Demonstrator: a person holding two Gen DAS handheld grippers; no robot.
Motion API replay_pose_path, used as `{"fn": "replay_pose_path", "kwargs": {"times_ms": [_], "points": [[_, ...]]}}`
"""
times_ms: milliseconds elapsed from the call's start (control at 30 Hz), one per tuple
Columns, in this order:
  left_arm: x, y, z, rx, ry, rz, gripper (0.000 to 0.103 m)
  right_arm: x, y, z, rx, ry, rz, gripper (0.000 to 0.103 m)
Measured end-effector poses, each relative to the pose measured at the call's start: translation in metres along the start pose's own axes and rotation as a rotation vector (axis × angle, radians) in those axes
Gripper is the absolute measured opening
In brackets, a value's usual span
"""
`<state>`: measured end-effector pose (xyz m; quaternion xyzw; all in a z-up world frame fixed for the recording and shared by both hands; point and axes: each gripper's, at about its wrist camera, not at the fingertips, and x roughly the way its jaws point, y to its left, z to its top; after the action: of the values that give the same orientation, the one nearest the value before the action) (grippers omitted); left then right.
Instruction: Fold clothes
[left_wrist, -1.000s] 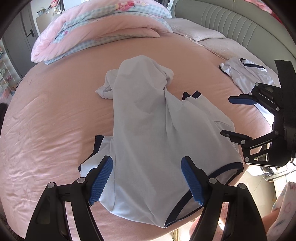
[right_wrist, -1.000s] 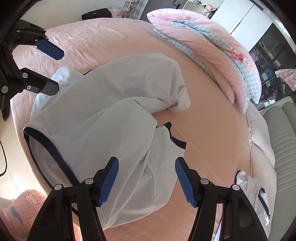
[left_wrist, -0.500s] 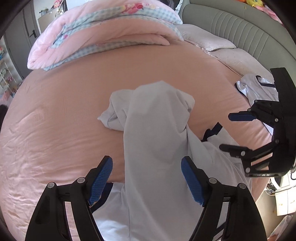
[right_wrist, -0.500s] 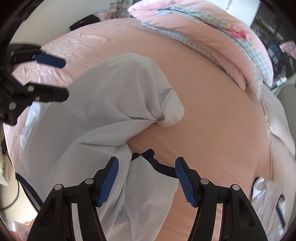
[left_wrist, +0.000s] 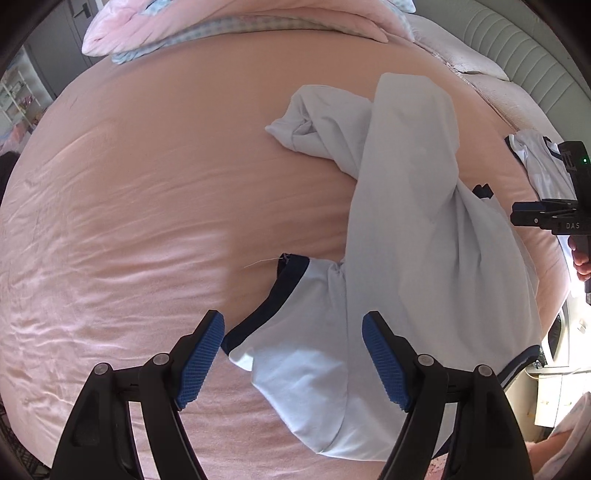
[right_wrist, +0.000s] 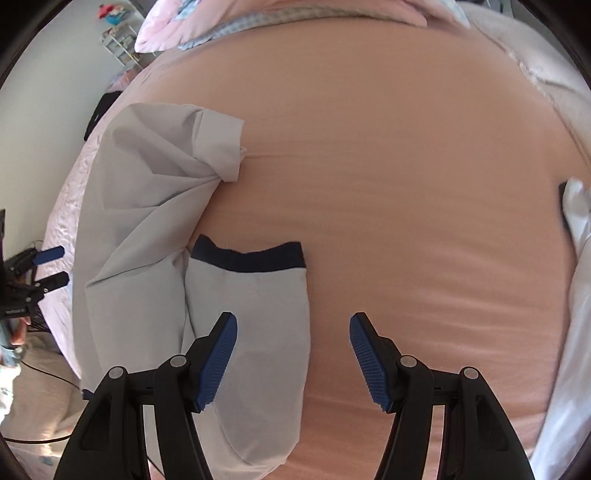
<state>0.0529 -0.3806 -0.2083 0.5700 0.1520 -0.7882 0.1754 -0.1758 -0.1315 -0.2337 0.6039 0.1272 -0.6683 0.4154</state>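
In the left wrist view the pink bed (left_wrist: 147, 206) fills the frame from nine o'clock across the centre, its sheet rippled with small creases. At twelve o'clock a folded pink and checked quilt (left_wrist: 236, 18) lies along the far edge. The left hand-held gripper (left_wrist: 293, 363) points down at six o'clock with its blue pads (left_wrist: 201, 363) spread wide and nothing between them but the cloth lying below; they press on nothing. Under and beyond it sprawls the white shirt (left_wrist: 406, 206), crumpled, running from six o'clock up to one o'clock. Its navy-trimmed sleeve (left_wrist: 295, 295) lies flat on the bed just past the left pad, and a bunched end rests near twelve o'clock. At three o'clock the right hand-held gripper (left_wrist: 543, 218) shows edge-on, with fingers (left_wrist: 581, 258) of a person behind it. A second white garment (left_wrist: 535, 162) lies at two o'clock, apart from the shirt

In the right wrist view the left hand-held gripper (right_wrist: 51, 266) appears small at nine o'clock, beside the shirt (right_wrist: 147, 206), which drapes from ten o'clock down to seven o'clock. The shirt's other navy-cuffed sleeve (right_wrist: 258, 317) lies flat, reaching toward the centre. The right hand-held gripper (right_wrist: 293, 360) stands open at six o'clock, its left pad over the sleeve, its right pad over bare bed (right_wrist: 406, 184), gripping nothing. The second garment (right_wrist: 576, 229) shows blurred at three o'clock
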Motion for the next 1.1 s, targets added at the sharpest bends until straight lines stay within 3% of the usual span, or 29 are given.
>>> {"fn": "replay_pose_path", "kwargs": {"times_ms": [200,333,467,600,667,1100], "points": [[0.009,0.042,-0.019,-0.212,0.050,-0.135,0.076,0.019,-0.011,-0.009,0.084,0.057,0.114,0.063],[0.016,0.056,-0.037,-0.281,0.074,-0.190,0.076,0.022,-0.019,-0.007,0.137,0.057,0.183,0.063],[0.029,0.070,-0.054,-0.369,0.112,-0.256,0.076,0.030,-0.032,-0.006,0.235,0.065,0.323,0.063],[0.036,0.088,-0.068,-0.526,0.091,-0.391,0.076,0.041,-0.044,-0.011,0.341,0.069,0.456,0.063],[0.038,0.097,-0.074,-0.598,0.075,-0.454,0.077,0.046,-0.050,-0.008,0.377,0.065,0.491,0.063],[0.049,0.103,-0.104,-0.837,0.015,-0.643,0.090,0.046,-0.057,-0.025,0.505,0.036,0.594,0.063]]}}
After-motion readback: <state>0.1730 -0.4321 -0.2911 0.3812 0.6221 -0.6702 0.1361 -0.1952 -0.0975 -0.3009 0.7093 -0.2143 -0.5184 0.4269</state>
